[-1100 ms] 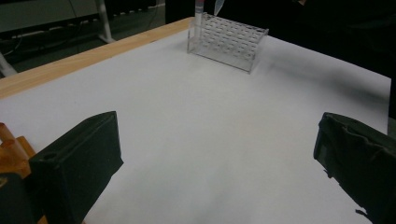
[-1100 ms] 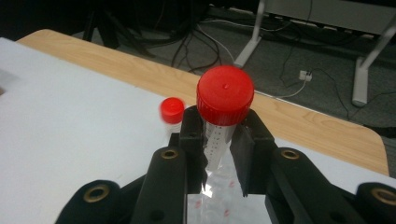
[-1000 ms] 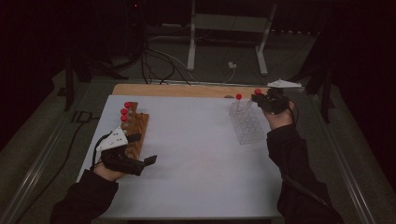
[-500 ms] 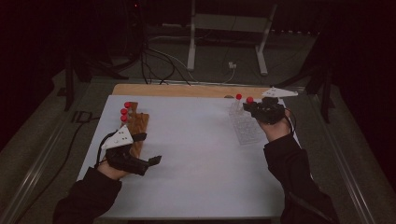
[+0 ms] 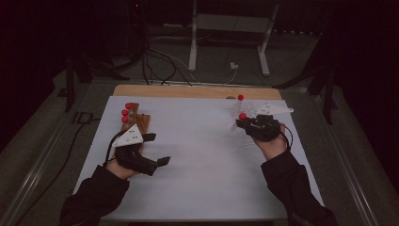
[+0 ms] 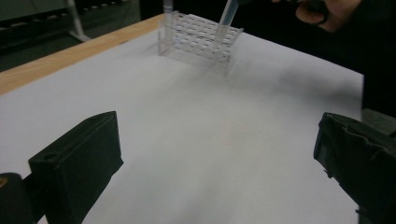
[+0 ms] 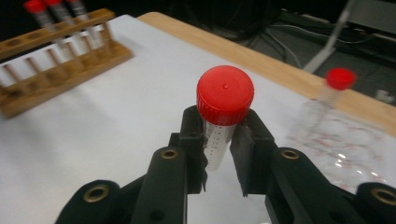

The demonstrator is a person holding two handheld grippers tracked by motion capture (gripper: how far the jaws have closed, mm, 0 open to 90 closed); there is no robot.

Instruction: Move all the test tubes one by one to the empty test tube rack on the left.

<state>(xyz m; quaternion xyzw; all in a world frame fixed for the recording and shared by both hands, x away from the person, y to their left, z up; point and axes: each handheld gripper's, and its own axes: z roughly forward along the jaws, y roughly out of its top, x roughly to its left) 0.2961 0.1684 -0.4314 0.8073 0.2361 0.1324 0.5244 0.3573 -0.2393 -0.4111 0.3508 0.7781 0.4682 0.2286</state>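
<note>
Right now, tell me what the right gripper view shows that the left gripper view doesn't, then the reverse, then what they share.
Right gripper view alone: the right claw shut on a red-capped tube just below the cap, and a wooden rack holding more red-capped tubes.

Left gripper view alone: the left claw open over bare white table, and the held tube's lower end above the clear rack.

Shared: the clear rack, the held tube, the white tabletop with its wooden edge.

Held tube [image 7: 219,126]: lower end hidden behind the black pads [image 7: 191,140]. Clear rack [image 7: 345,144] blurred, slots unreadable. Wooden rack [image 7: 56,60] cut off by the left edge.
</note>
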